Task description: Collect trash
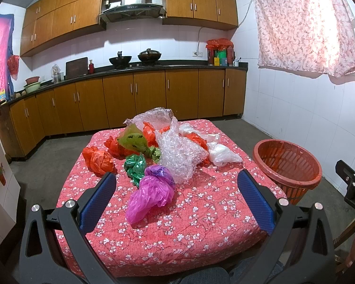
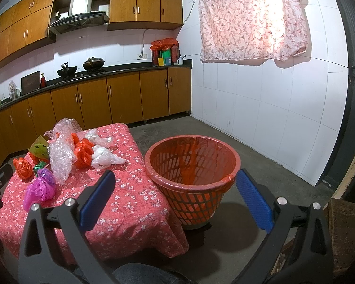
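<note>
A pile of crumpled plastic trash lies on a low table (image 1: 201,217) with a red floral cloth: a magenta and purple bag (image 1: 151,194) nearest, a green bag (image 1: 135,165), an orange bag (image 1: 99,161), bubble wrap (image 1: 179,153) and a white bag (image 1: 222,153). My left gripper (image 1: 176,182) is open and empty, above the near half of the table, just before the magenta bag. A red basket (image 2: 191,165) with a red liner stands on the floor right of the table. My right gripper (image 2: 175,182) is open and empty, in front of the basket.
Wooden kitchen cabinets (image 1: 135,99) with a dark counter and two woks (image 1: 135,59) run along the back. A white tiled wall (image 2: 260,118) with a floral curtain is on the right. A wooden edge (image 2: 345,234) is at lower right.
</note>
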